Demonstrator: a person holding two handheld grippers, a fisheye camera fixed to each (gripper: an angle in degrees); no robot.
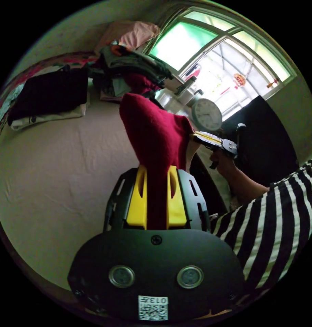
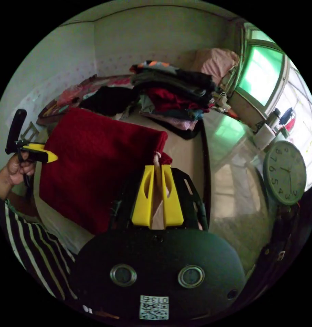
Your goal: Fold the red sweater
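Note:
The red sweater (image 1: 156, 136) hangs in the air between both grippers, above the bed. My left gripper (image 1: 157, 168) is shut on one top corner, with red cloth bunched between its yellow jaws. In the right gripper view the red sweater (image 2: 94, 160) spreads as a broad panel to the left, and my right gripper (image 2: 157, 167) is shut on its other top corner. The right gripper (image 1: 197, 137) also shows in the left gripper view, pinching the cloth's far edge. The left gripper (image 2: 53, 157) appears at the left of the right gripper view, held by a hand (image 2: 13, 172).
The bed sheet (image 1: 60, 170) lies flat below. A pile of clothes (image 2: 173, 92) and a pink pillow (image 2: 215, 61) sit at the bed's head, with folded dark clothes (image 1: 48, 93) nearby. A round clock (image 2: 285, 172) leans under the window (image 1: 214, 58). A striped sleeve (image 1: 275, 221) is close by.

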